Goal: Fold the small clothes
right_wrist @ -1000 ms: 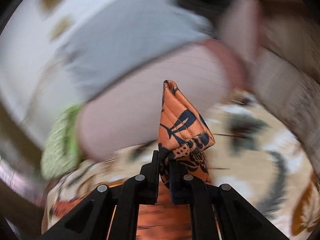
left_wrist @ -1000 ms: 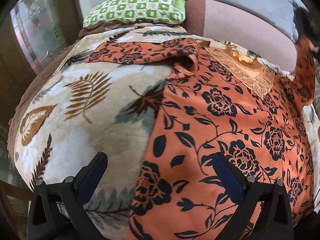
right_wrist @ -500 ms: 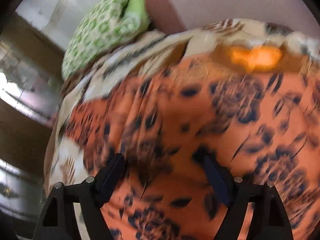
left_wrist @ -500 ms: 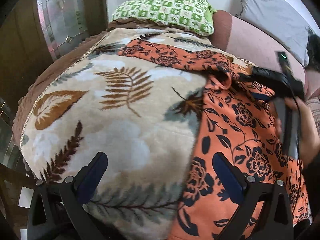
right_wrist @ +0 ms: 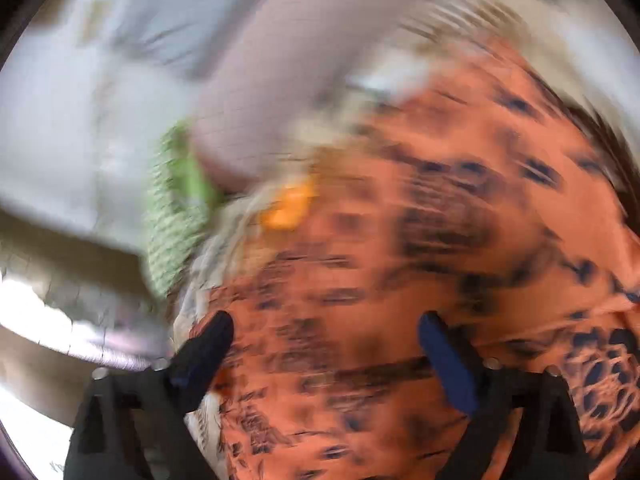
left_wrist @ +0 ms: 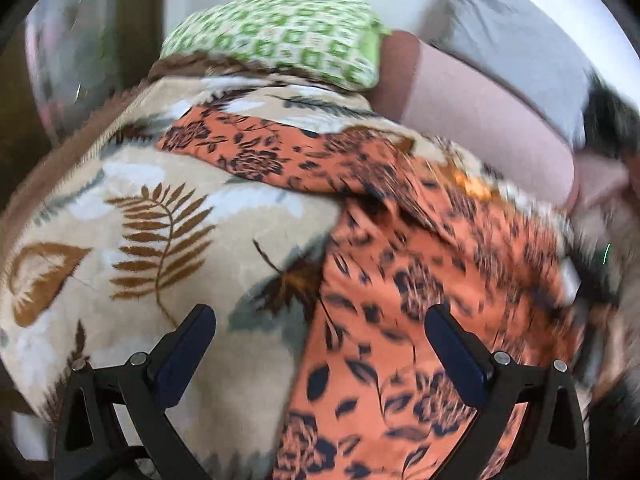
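Observation:
An orange garment with a black flower print (left_wrist: 404,320) lies spread on a beige leaf-patterned blanket (left_wrist: 160,240). One sleeve (left_wrist: 248,152) stretches out to the left at the far side. My left gripper (left_wrist: 320,344) is open and empty, hovering over the garment's left edge. In the right wrist view, which is badly blurred, the same garment (right_wrist: 440,280) fills the frame. My right gripper (right_wrist: 324,344) is open and empty just above it.
A green checked pillow (left_wrist: 276,36) and a pinkish bolster (left_wrist: 472,120) lie at the head of the bed, with a grey pillow (left_wrist: 520,40) behind. Dark wood and glass (left_wrist: 60,60) stand at the left. The blanket drops off at the bed's left edge.
My right gripper let go of the folded sleeve it held a second ago and is now open over the garment. The left gripper swung left, then back right; both views are blurred by motion.

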Demonstrator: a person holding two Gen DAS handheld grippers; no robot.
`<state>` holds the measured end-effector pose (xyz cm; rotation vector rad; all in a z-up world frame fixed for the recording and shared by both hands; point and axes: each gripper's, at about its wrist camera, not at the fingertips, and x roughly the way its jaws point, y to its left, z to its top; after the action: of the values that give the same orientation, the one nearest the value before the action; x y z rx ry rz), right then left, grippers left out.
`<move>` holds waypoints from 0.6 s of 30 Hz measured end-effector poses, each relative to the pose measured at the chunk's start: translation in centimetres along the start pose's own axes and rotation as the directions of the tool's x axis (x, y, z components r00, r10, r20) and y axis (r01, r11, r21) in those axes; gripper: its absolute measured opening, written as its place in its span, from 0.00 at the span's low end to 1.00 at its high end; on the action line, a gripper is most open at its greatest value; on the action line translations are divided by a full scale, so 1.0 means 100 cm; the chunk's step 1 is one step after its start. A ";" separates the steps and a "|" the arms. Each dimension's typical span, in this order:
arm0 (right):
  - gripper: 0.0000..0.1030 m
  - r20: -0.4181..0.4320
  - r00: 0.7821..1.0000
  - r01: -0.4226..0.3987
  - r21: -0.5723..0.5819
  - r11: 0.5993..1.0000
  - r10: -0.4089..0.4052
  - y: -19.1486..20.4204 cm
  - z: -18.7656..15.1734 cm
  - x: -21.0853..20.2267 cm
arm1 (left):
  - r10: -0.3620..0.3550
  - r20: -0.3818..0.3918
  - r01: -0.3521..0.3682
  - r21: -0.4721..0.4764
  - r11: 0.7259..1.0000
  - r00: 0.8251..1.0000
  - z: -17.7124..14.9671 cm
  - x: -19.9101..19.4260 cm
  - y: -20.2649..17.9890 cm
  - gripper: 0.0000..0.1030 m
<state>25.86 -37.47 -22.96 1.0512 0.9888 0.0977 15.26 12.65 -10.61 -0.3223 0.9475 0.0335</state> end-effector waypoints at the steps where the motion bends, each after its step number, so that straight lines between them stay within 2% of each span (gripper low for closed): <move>1: 0.89 0.018 0.999 -0.028 -0.013 1.000 0.028 0.007 -0.001 -0.005 | -0.014 -0.007 0.014 -0.039 0.999 1.000 0.007 0.003 0.012 1.00; 2: 0.89 0.014 0.999 -0.029 -0.050 0.998 0.030 0.017 -0.002 -0.007 | -0.044 -0.006 0.043 -0.109 0.993 0.999 0.021 0.008 0.032 1.00; 3: 0.90 0.001 0.999 -0.044 -0.105 0.994 0.044 0.034 -0.006 -0.004 | -0.060 -0.003 0.059 -0.134 0.989 0.998 0.026 0.011 0.042 1.00; 6: 0.90 -0.038 0.997 -0.068 -0.246 0.967 0.060 0.084 -0.024 0.013 | -0.100 -0.014 0.095 -0.202 0.975 0.995 0.072 0.042 0.079 1.00; 9: 0.90 -0.028 0.999 -0.040 -0.299 0.954 0.033 0.106 -0.045 0.024 | -0.142 -0.042 0.125 -0.279 0.952 0.989 0.108 0.074 0.105 1.00; 11: 0.90 -0.037 0.998 -0.059 -0.322 0.945 0.050 0.109 -0.061 0.029 | -0.229 -0.038 0.196 -0.393 0.898 0.973 0.126 0.097 0.128 1.00; 13: 0.90 -0.039 0.999 -0.019 -0.343 0.939 0.006 0.100 -0.070 0.030 | -0.225 -0.036 0.185 -0.454 0.872 0.974 0.136 0.117 0.144 1.00; 15: 0.90 -0.054 0.998 0.005 -0.333 0.943 -0.024 0.088 -0.074 0.033 | -0.199 -0.035 0.157 -0.485 0.860 0.979 0.141 0.129 0.156 0.91; 16: 0.90 -0.062 0.997 0.019 -0.311 0.950 -0.041 0.079 -0.075 0.035 | -0.195 -0.033 0.151 -0.514 0.845 0.980 0.143 0.137 0.166 0.82; 17: 0.90 -0.068 0.997 0.022 -0.290 0.957 -0.044 0.068 -0.076 0.033 | -0.198 -0.032 0.149 -0.541 0.828 0.980 0.144 0.143 0.174 0.77; 18: 0.90 -0.070 0.997 0.019 -0.277 0.961 -0.039 0.063 -0.077 0.036 | -0.207 -0.025 0.158 -0.564 0.811 0.978 0.146 0.147 0.182 0.76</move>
<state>24.73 -27.10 -21.43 0.7807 1.0247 0.2457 32.36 32.45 -19.22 -0.9701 0.9748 0.1240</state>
